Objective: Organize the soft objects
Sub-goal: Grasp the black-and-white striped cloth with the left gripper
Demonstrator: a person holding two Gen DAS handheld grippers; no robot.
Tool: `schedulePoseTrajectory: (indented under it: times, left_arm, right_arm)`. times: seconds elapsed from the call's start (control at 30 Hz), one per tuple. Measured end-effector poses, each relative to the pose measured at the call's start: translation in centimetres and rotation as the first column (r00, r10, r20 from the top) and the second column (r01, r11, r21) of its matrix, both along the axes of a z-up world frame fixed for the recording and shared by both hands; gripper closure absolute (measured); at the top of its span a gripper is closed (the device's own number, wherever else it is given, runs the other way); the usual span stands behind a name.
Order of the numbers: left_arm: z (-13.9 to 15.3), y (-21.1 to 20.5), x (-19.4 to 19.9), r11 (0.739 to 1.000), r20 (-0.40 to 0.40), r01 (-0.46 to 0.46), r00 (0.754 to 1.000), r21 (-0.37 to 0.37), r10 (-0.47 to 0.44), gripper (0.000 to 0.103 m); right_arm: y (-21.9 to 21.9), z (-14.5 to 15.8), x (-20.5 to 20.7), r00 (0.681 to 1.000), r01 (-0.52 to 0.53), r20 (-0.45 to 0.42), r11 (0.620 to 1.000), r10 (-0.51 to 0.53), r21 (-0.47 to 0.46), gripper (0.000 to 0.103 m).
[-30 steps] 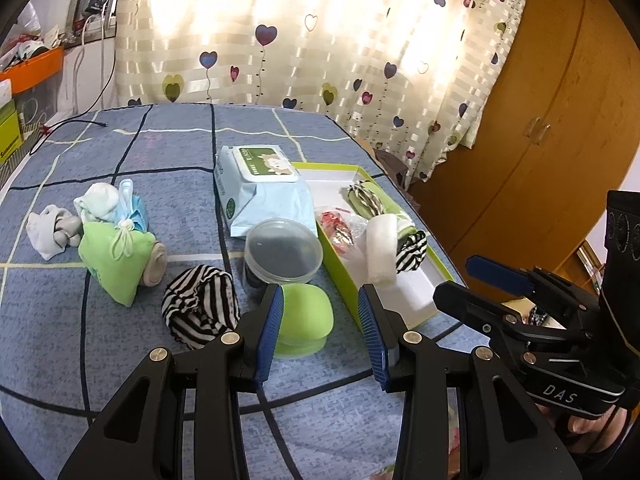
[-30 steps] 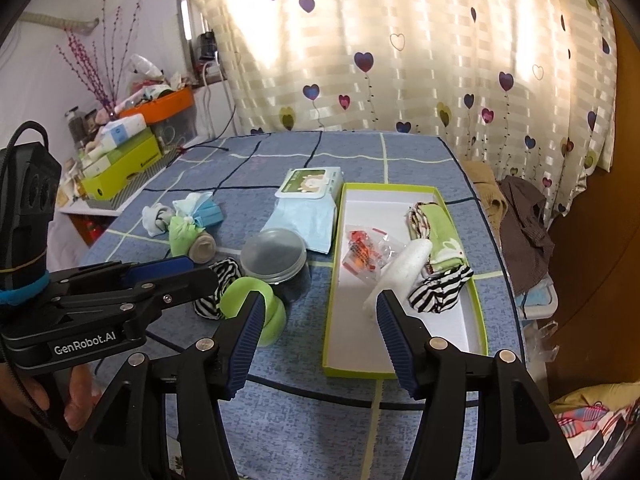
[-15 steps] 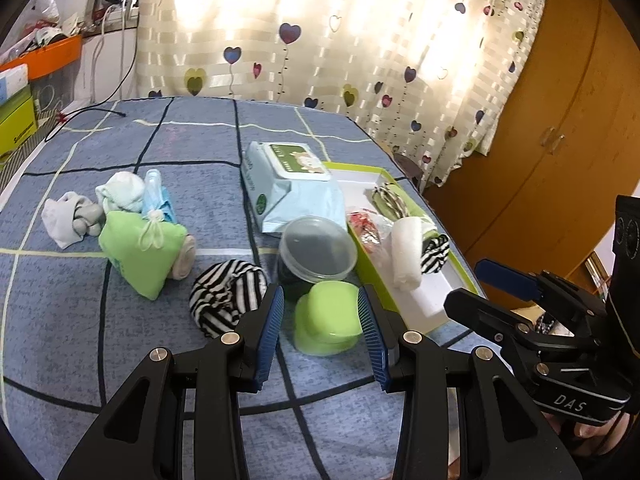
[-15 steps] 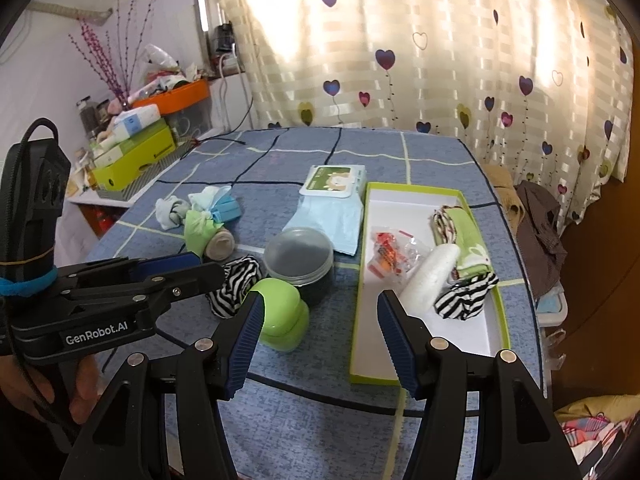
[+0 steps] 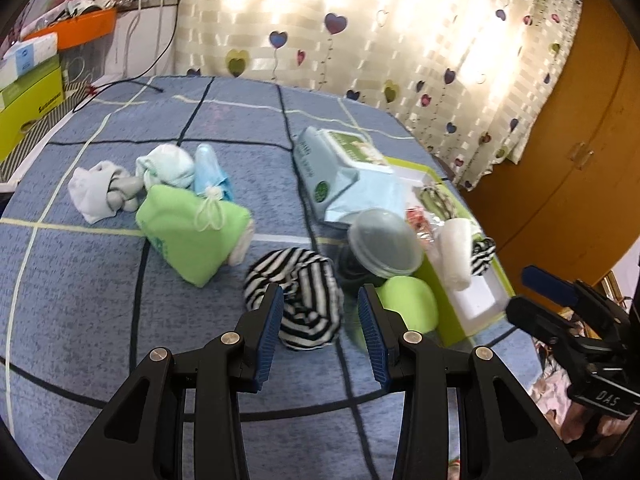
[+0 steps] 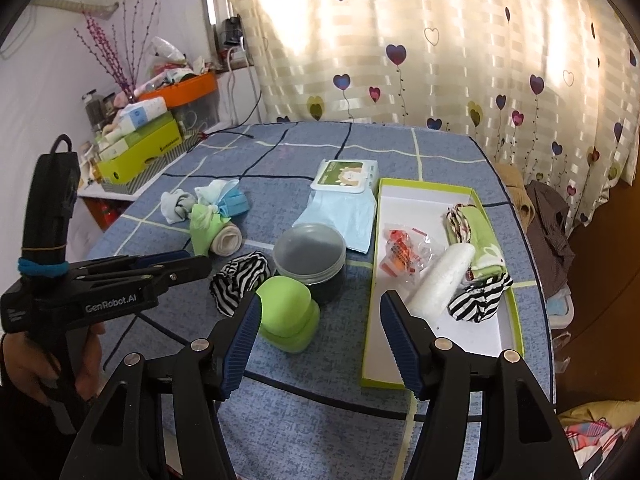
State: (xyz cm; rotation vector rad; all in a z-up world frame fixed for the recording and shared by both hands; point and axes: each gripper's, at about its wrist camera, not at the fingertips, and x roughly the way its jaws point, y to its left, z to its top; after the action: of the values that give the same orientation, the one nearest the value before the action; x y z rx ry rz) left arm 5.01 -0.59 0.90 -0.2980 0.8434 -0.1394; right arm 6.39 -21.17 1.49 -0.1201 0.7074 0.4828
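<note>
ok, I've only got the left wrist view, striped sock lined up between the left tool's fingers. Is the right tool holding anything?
Observer: No. The right tool is open. Its jaws have just been widening, and nothing is gripped between them.
Operator: Room left in the tray?
Observer: Yes. The tray is bare at its far end. A white roll, a second striped sock, a folded green cloth and a plastic bag fill the middle.
Operator: What's stuffed in the green pouch?
Observer: The green pouch holds a rolled beige sock, its coiled end facing the right camera.
</note>
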Motion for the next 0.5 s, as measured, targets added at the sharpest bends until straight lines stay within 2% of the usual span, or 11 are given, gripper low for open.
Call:
schedulePoseTrajectory:
  times: [0.17,0.33,0.5]
  left_arm:
    - [-1.7,0.5,1.1,1.000,-0.030,0.002,1.000,0.004,-0.002,0.063]
    - [-3.4,-0.1,2.2,1.000,-0.072,0.029,0.997,0.008,-0.029,0.055]
    - [-4.4,-0.5,3.2,0.999,-0.087,0.027,0.996,0.046,-0.022,0.053]
  right_arm:
    - [0.0,-0.3,0.4,1.000,0.000,-0.009,1.000,0.000,0.001,0.041]
    - [0.1,-0.6,1.1,1.000,-0.004,-0.019,1.000,0.004,-0.001,0.041]
    - [0.2,-0.9,1.5,1.000,-0.003,-0.026,1.000,0.002,-0.003,0.041]
